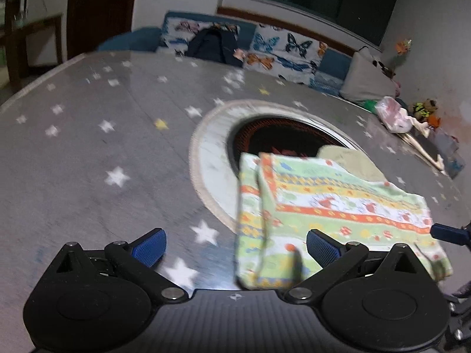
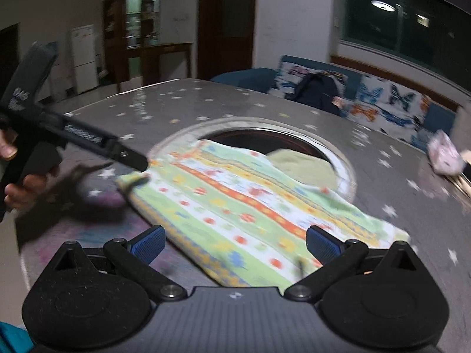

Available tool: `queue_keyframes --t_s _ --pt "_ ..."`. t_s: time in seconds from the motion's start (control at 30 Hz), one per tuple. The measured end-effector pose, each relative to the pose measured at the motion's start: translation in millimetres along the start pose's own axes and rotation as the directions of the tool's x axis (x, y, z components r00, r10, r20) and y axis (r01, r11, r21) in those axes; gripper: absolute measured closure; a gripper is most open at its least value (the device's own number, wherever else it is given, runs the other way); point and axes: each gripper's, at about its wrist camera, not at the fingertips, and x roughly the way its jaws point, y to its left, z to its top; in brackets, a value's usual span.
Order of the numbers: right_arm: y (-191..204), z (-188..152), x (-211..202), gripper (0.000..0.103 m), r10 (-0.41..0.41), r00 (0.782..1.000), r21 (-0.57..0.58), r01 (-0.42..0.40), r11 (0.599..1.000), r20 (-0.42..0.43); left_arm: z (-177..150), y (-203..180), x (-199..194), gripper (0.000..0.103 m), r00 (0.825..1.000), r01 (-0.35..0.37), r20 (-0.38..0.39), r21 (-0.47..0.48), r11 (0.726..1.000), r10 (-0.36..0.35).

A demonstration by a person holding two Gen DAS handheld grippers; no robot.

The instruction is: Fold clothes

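A folded cloth (image 1: 332, 209) with green, orange and yellow patterned bands lies flat on the grey star-print table (image 1: 88, 147), partly over the rim of a round opening. My left gripper (image 1: 235, 248) is open just above the cloth's near left corner, holding nothing. My right gripper (image 2: 235, 247) is open too, low over the near edge of the same cloth (image 2: 235, 206). One blue right fingertip (image 1: 447, 232) shows at the cloth's right edge. A hand (image 2: 17, 191) holds the left tool at the cloth's left corner, blurred.
A round opening (image 1: 282, 138) with a dark heater inside sits in the table's middle. A pale green cloth (image 2: 300, 164) lies under the patterned one. A pink bag (image 1: 393, 114) and toys are at the right. Behind the table stands a butterfly-print sofa (image 1: 282, 50) with a dark backpack (image 1: 212, 44).
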Motion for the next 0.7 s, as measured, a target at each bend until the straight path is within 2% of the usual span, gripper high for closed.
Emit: queue_keyframes --t_s 0.17,0.5,0.7 --pt "27.7 18.9 9.5 0.01 0.058 0.998 -0.094 -0.058 0.994 -0.003 8.8 11.5 -4.8 0.0 1.0 -0.025 0.005 -0.001 1.0 0.025" --pt "75.5 42.1 35.1 0.038 0.124 0.992 -0.237 -0.129 0.963 -0.037 20.6 19.7 -3.2 0.0 1.0 -0.007 -0.018 -0.046 0.999 0.007" --pt "94.0 43.0 52.6 0.038 0.134 0.989 -0.292 -0.149 0.945 -0.069 21.0 19.9 0.4 0.0 1.0 -0.002 -0.029 -0.089 0.996 -0.001"
